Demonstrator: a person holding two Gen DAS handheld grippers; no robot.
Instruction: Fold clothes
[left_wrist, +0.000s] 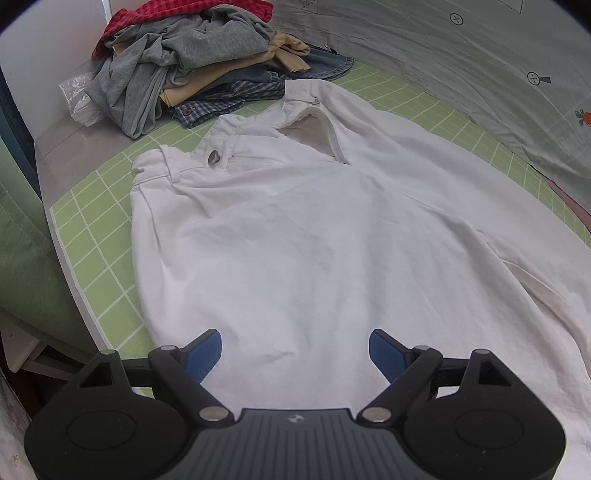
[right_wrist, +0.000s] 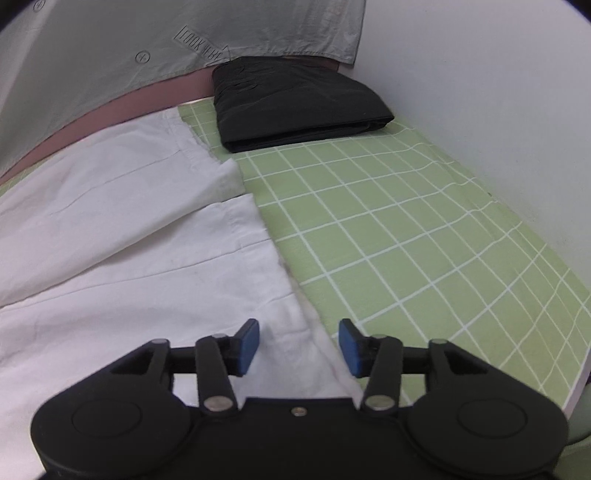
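Even, soft daylight, faint shadows, sharp centre, fisheye bending + dark corners

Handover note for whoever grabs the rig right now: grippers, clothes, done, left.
Left gripper: open, empty, over the white trousers near the waist end.
Right gripper: open, empty, at the hem edge of the trouser legs.
Trousers lie flat on the green grid mat, not yet folded.
Done: one black garment folded at the mat's far end.
Left: fold the trousers, then the unfolded pile beyond the waistband.

Trousers (left_wrist: 295, 229) lie on the mat (left_wrist: 92, 229) (clothes pile (left_wrist: 192, 66) behind).
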